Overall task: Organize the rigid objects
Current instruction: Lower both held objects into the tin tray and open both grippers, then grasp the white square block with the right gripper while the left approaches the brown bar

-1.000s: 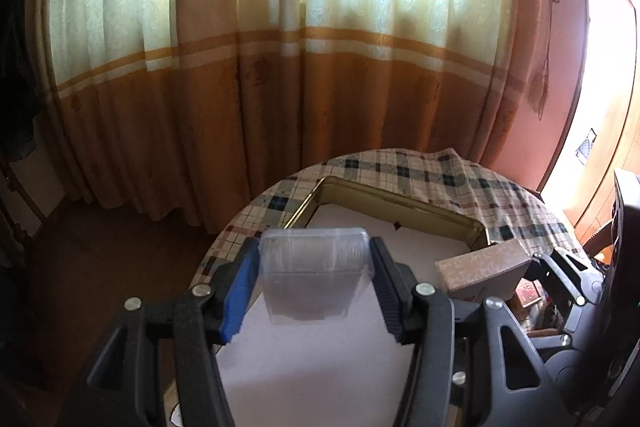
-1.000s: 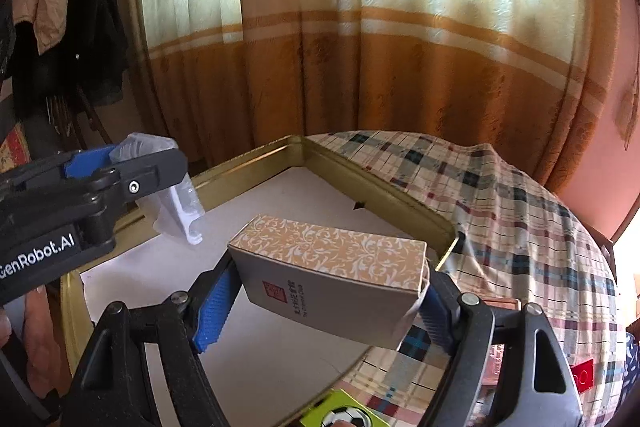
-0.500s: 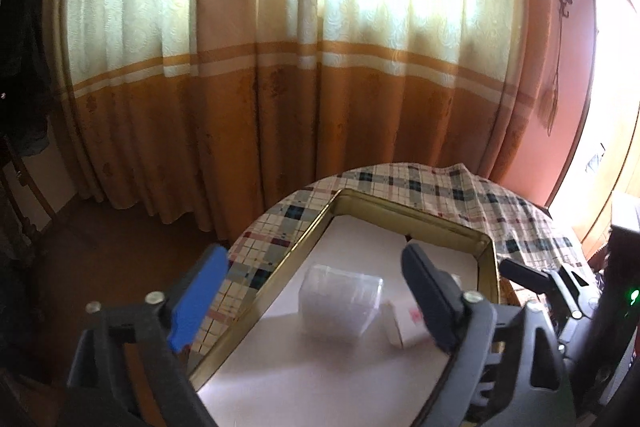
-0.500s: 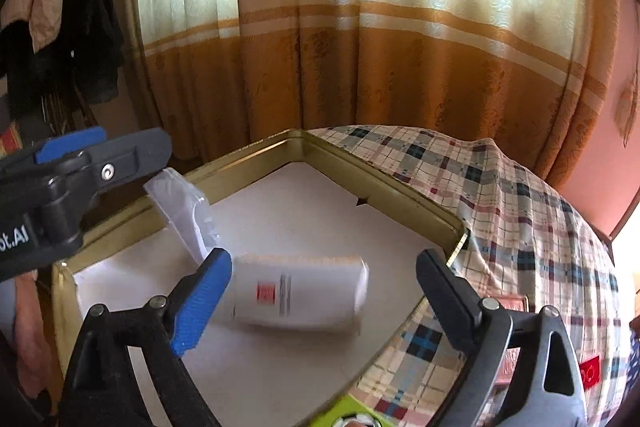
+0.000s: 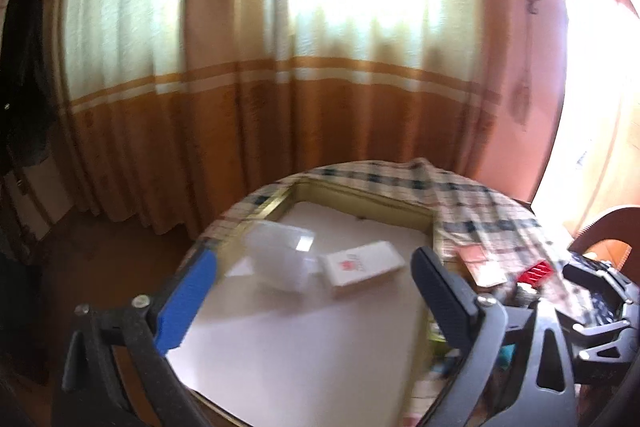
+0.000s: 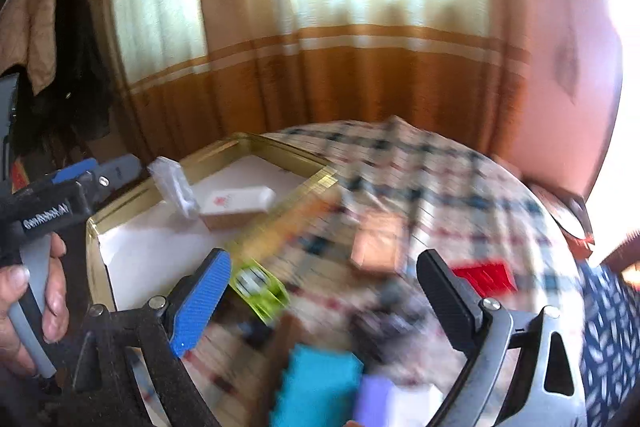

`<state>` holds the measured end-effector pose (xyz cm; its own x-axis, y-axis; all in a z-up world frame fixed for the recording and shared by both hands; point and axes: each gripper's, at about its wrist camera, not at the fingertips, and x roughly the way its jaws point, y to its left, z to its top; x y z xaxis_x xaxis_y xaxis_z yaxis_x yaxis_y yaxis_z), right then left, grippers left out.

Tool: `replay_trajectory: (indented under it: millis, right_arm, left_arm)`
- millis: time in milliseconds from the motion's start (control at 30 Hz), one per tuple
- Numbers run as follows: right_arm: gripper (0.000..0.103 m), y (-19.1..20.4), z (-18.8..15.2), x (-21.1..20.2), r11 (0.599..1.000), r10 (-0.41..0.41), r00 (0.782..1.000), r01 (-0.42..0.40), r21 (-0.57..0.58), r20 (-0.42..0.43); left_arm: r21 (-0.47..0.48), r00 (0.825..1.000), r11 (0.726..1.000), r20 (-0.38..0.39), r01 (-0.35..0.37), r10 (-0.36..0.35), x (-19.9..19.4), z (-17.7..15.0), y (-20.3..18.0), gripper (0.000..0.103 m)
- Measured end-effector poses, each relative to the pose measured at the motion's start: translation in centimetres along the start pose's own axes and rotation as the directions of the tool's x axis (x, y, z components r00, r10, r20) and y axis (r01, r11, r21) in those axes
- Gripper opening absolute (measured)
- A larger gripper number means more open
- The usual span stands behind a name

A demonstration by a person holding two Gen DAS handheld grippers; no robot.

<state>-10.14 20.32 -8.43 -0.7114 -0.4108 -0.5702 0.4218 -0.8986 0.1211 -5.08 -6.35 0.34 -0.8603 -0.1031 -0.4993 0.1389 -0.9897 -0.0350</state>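
A clear plastic box [image 5: 280, 255] and a white-topped carton with a red mark [image 5: 362, 267] lie side by side on the white floor of the gold-rimmed tray [image 5: 360, 193]. My left gripper [image 5: 314, 255] hovers short of them, its jaws opening with nothing between them. In the right wrist view, the clear box [image 6: 172, 187] and carton [image 6: 236, 205] sit in the tray [image 6: 280, 151] at the left. My right gripper [image 6: 325, 255] stands open and empty over the checked tablecloth [image 6: 420, 163], to the right of the tray. That view is blurred.
Loose items lie on the cloth beside the tray: a green pack [image 6: 260, 291], an orange-brown box [image 6: 378, 243], a red piece [image 6: 484, 277], a teal block [image 6: 320, 387] and a purple one [image 6: 372, 403]. A hand [image 6: 24, 307] grips the left tool. Curtains hang behind the table.
Both grippers let go: the clear box and the carton now lie in the tray. The left gripper has backed away; the right has swung right over the cloth.
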Motion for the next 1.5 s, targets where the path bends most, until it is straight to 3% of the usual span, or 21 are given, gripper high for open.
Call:
replay_trajectory:
  millis: [200, 467, 667, 733, 1033, 1100, 1167, 1267, 1333, 1500]
  right_arm:
    - [0.096, -4.0, -2.7, -1.2, 0.995, -0.082, 0.996, 0.084, 0.051, -0.041]
    - [0.095, -5.0, -5.2, -1.6, 0.991, -0.13, 0.988, 0.131, 0.008, -0.082]
    - [0.095, -6.8, -5.4, -2.9, 0.984, -0.161, 0.986, 0.164, 0.068, -0.042]
    - [0.095, -7.4, -5.4, -2.4, 0.981, -0.181, 0.981, 0.186, 0.064, -0.072]
    - [0.095, -4.1, -6.9, -0.4, 0.995, -0.098, 0.985, 0.092, -0.05, -0.141]
    - [0.089, -3.9, -7.0, -0.3, 0.991, -0.12, 0.984, 0.112, -0.068, -0.133]
    - [0.068, -4.2, -6.9, -0.3, 0.994, -0.099, 0.986, 0.092, -0.056, -0.135]
    - [0.047, -4.2, -7.1, 0.0, 0.995, -0.086, 0.986, 0.078, -0.059, -0.141]
    - [0.04, -4.0, -7.3, 0.0, 0.995, -0.077, 0.989, 0.068, -0.072, -0.127]
    - [0.04, -5.0, -7.2, 0.0, 0.997, -0.077, 0.992, 0.075, -0.028, -0.102]
  left_arm:
    - [0.023, 0.998, 0.998, 0.003, 0.057, -0.058, -2.2, -2.6, -3.5, 0.103]
    - [0.067, 0.995, 0.993, -0.022, 0.097, -0.095, -2.7, -5.2, -6.0, 0.103]
    - [0.14, 0.993, 0.983, -0.027, 0.12, -0.117, -3.2, -6.6, -8.3, 0.103]
    - [0.155, 0.991, 0.979, -0.031, 0.133, -0.13, -3.2, -6.8, -8.8, 0.103]
    - [0.197, 0.989, 0.969, -0.061, 0.147, -0.137, -2.9, -7.7, -10.0, 0.103]
    - [0.198, 0.988, 0.969, -0.064, 0.148, -0.137, -2.8, -7.7, -10.0, 0.103]
    - [0.197, 0.988, 0.969, -0.068, 0.152, -0.141, -2.9, -7.8, -10.1, 0.103]
    - [0.201, 0.987, 0.967, -0.069, 0.159, -0.148, -2.8, -7.8, -10.2, 0.103]
    - [0.21, 0.986, 0.963, -0.064, 0.167, -0.157, -3.0, -7.9, -10.4, 0.103]
    - [0.196, 0.975, 0.957, -0.098, 0.214, -0.198, -2.5, -8.2, -10.7, 0.1]
